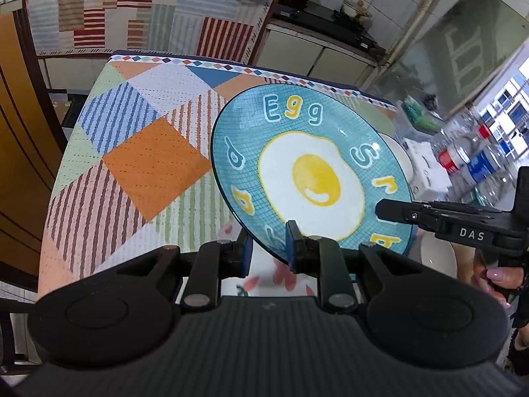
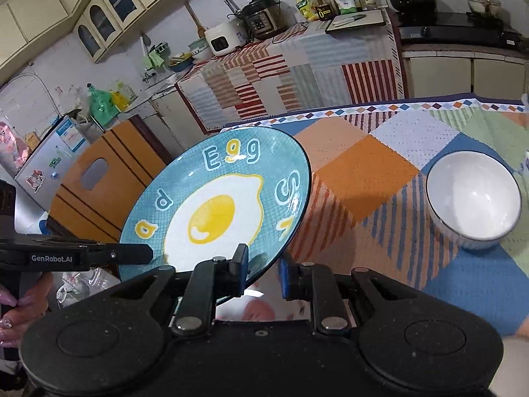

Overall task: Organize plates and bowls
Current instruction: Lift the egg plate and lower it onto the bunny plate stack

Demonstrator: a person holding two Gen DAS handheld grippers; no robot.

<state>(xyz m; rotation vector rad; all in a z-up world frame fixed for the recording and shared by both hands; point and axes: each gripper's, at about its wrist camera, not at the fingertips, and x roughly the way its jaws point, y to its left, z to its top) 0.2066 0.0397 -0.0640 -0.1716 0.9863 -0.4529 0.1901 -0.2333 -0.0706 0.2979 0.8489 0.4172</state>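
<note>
The left tongs are clamped on the near rim of the blue fried-egg plate, one blue pad above the rim and one beneath. The right tongs stand a little apart around the same plate at its lower right edge; the left pad lies against the plate's face, while the right pad looks clear of the rim. The plate is tilted, lifted off the patchwork-cloth surface. In the right wrist view a white bowl sits on that surface at right of frame, well apart from the plate. A hand with painted nails grips the left tool's handle at lower left.
</note>
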